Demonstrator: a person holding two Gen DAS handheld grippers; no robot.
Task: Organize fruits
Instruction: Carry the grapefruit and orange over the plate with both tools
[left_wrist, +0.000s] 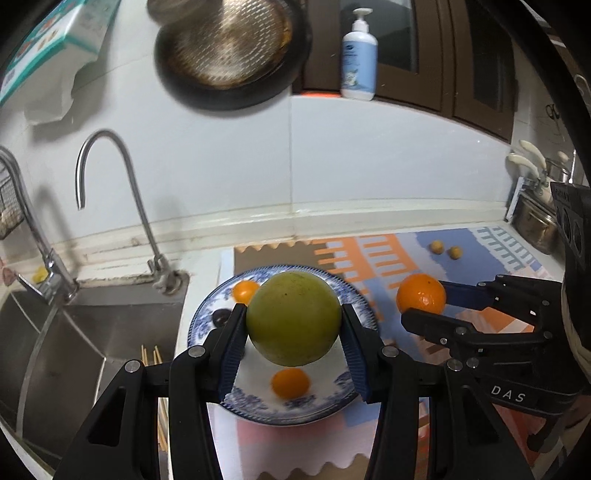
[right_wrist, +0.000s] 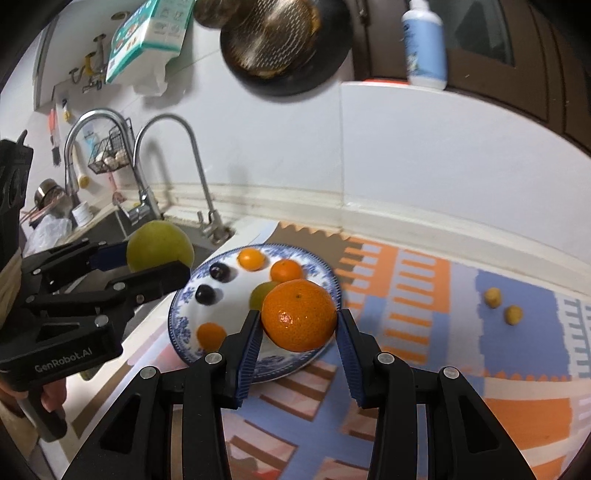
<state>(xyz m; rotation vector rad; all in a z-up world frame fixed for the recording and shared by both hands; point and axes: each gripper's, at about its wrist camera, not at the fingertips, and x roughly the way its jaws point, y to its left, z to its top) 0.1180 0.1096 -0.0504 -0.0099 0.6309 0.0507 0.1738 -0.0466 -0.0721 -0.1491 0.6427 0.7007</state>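
My left gripper (left_wrist: 293, 317) is shut on a large green fruit (left_wrist: 293, 317) and holds it above the blue-and-white plate (left_wrist: 207, 314). My right gripper (right_wrist: 299, 319) is shut on a big orange (right_wrist: 299, 314), held over the plate's right rim (right_wrist: 325, 273). In the right wrist view the plate holds small oranges (right_wrist: 252, 258), two dark fruits (right_wrist: 205, 294) and a green fruit (right_wrist: 263, 293). The right gripper with its orange (left_wrist: 421, 298) shows to the right in the left wrist view. The left gripper with the green fruit (right_wrist: 159, 245) shows at left in the right wrist view.
The plate sits on a patterned mat (right_wrist: 424, 295) beside a steel sink (left_wrist: 74, 332) with two taps (left_wrist: 110, 166). Two small yellow fruits (right_wrist: 502, 304) lie on the mat at right. A pan (left_wrist: 225, 51) hangs on the wall; a soap bottle (left_wrist: 359, 55) stands on a ledge.
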